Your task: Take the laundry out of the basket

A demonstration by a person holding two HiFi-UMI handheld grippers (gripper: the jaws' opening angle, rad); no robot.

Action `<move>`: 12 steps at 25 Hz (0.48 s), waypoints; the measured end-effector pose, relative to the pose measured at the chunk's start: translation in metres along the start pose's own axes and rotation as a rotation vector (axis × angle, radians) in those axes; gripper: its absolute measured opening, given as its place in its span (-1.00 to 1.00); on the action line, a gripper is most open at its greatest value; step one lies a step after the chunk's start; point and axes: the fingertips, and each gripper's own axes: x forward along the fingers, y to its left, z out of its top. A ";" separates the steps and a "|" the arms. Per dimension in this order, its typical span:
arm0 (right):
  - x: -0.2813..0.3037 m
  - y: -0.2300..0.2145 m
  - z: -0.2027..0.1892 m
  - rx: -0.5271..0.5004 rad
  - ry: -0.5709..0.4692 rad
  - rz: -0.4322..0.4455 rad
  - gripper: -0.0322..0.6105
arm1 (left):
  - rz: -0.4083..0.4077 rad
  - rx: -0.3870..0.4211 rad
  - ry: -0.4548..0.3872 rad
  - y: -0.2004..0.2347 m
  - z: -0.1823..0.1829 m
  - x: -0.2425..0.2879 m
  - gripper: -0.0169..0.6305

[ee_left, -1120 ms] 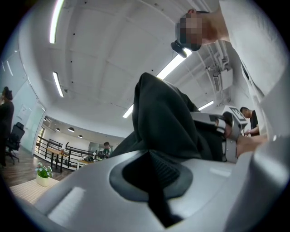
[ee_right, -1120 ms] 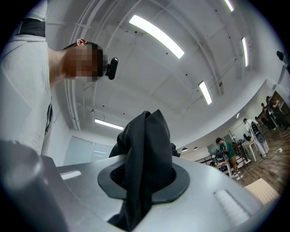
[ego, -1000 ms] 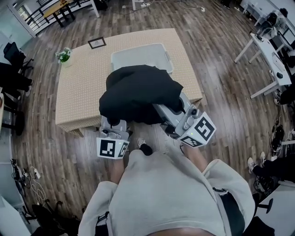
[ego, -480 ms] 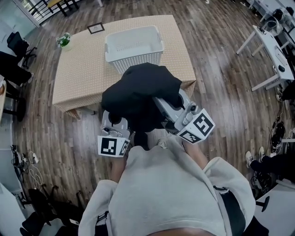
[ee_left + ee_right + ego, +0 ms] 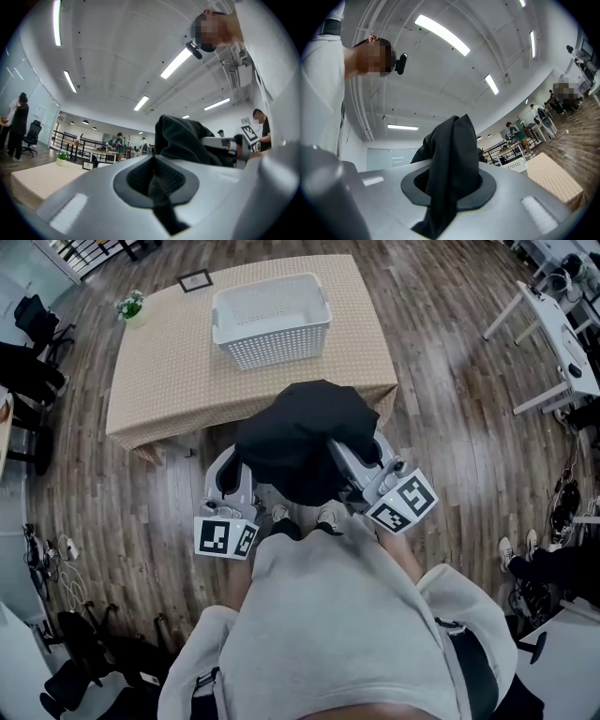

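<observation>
Between the near edge of the table (image 5: 169,381) and my chest, the black garment (image 5: 305,439) now hangs bunched over the wooden floor (image 5: 450,427). A second ago it covered the front of the white basket (image 5: 277,348), and half a second ago it still lay across the table's near edge. The basket now stands in full sight toward the table's far side, its mesh bottom showing.

At the table's near-left side, my left gripper (image 5: 154,176) has its pads together on a thin dark fold of the garment. The bulk of the cloth rises just beyond them to the right, heaped over both gripper tips. My right gripper (image 5: 450,180), off the table's near-right corner, is clamped on a thick fold that stands up out of the pads and trails down below them.

From the head view, the garment's far edge crosses the tablecloth skirt at that near-right corner; I cannot tell whether they touch. Dark chairs (image 5: 28,381) crowd the floor left of the table. Right of it lies a wide stretch of floor, then a white desk (image 5: 562,343).
</observation>
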 end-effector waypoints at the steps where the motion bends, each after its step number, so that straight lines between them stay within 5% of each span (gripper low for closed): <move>1: -0.001 0.000 -0.002 0.010 0.000 -0.009 -0.68 | 0.002 -0.007 -0.003 0.004 0.001 -0.002 -0.91; 12: 0.019 -0.001 -0.006 -0.037 0.019 -0.073 -0.68 | -0.058 0.018 -0.014 0.025 0.013 0.008 -0.91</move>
